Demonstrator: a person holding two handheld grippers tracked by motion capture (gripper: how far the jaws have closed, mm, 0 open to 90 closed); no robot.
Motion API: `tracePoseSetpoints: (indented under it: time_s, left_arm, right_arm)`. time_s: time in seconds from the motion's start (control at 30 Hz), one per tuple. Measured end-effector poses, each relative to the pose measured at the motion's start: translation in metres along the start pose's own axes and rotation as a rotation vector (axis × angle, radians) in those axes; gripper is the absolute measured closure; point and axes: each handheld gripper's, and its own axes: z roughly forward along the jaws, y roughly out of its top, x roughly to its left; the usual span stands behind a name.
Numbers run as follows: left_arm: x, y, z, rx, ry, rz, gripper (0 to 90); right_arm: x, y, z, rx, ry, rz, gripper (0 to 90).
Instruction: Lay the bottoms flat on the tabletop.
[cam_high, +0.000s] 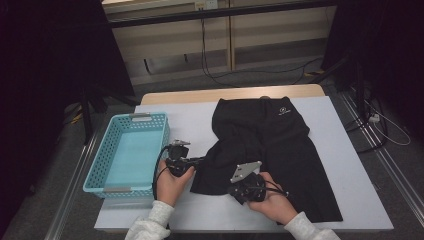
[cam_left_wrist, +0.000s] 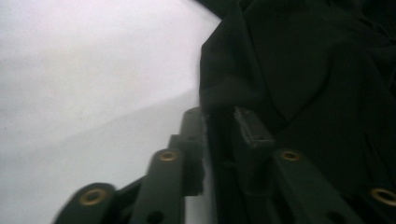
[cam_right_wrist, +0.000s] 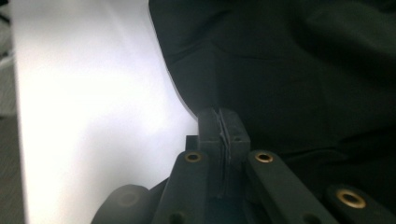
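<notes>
Risk: the soft black shorts (cam_high: 265, 145) may slip, since the left tongs (cam_left_wrist: 219, 122) stand a little spread around the hem, not squeezing.
Right tongs (cam_right_wrist: 220, 126): pressed together on the near hem.
Shorts: floppy, wrinkly cloth, flat on the white tabletop (cam_high: 350, 165).
Basket (cam_high: 95, 170): blue plastic, holey, far left.

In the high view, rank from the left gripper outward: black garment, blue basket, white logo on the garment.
1. black garment: its edge meets the left gripper, just rightward.
2. blue basket: close by, leftward.
3. white logo: farthest, up right near the table's far edge.
</notes>
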Motion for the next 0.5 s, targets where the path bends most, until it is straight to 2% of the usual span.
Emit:
tracePoseSetpoints:
  time_s: [0.17, 0.2, 0.33, 0.4, 0.47, 0.5]
  left_arm:
    - [0.0, 0.001, -0.001, -0.007, 0.01, 0.002, 62.8]
    - [0.0, 0.001, -0.001, -0.009, 0.015, 0.008, 60.1]
    - [-0.001, 0.002, 0.0, -0.024, 0.023, 0.019, 49.6]
    - [0.0, 0.003, -0.001, -0.034, 0.031, 0.022, 45.3]
    - [0.0, 0.003, -0.001, -0.042, 0.033, 0.026, 38.7]
    - [0.001, 0.003, -0.001, -0.044, 0.038, 0.028, 37.1]
  right_arm:
    - [0.001, -0.003, -0.007, 0.04, 0.035, -0.043, 89.3]
    - [0.001, -0.004, -0.008, 0.033, 0.037, -0.031, 88.3]
    - [0.002, -0.004, -0.007, -0.006, 0.023, -0.044, 72.6]
    - [0.005, -0.001, -0.005, -0.031, 0.021, -0.045, 68.5]
    - [0.01, 0.003, -0.002, -0.061, -0.002, -0.048, 54.8]
    - [0.013, 0.005, 0.001, -0.072, -0.008, -0.056, 54.5]
